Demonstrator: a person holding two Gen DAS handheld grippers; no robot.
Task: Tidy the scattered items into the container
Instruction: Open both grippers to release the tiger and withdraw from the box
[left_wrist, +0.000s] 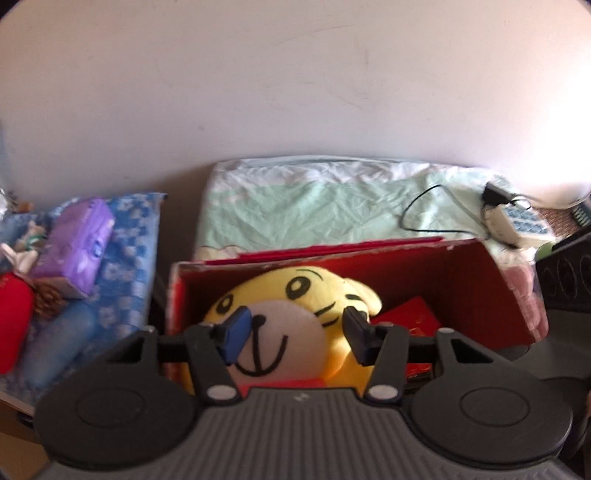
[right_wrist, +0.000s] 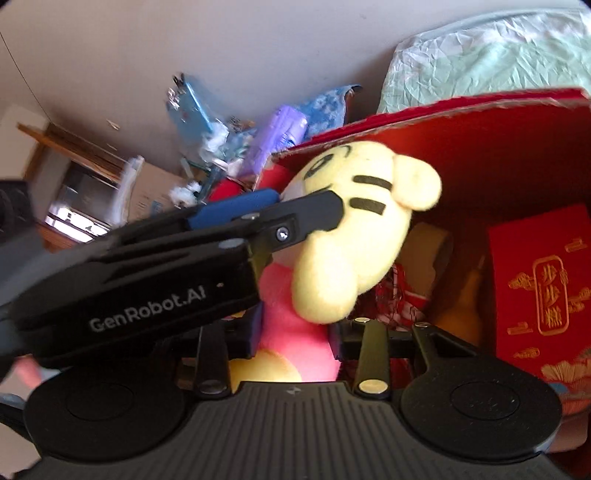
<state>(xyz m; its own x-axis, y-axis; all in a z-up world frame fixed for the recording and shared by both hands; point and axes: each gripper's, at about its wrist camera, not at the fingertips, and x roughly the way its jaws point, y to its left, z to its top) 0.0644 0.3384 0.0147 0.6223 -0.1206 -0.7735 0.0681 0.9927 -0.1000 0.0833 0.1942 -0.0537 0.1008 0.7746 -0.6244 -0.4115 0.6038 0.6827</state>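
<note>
Yellow black-striped plush tiger (left_wrist: 295, 317) — red box (left_wrist: 461, 280)

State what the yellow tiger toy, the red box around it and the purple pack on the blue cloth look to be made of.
Tiger toy: soft plush, fuzzy matt pile with stitched dark stripes. Red box: likely cardboard, its rim showing a raw pale torn edge, inside matt red. Purple pack: seemingly thin plastic film, wrinkled with a slight sheen.

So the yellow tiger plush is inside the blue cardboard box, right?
Not quite: the box is red, not blue. The left wrist view shows the yellow tiger plush sitting inside it, red walls all around.
</note>
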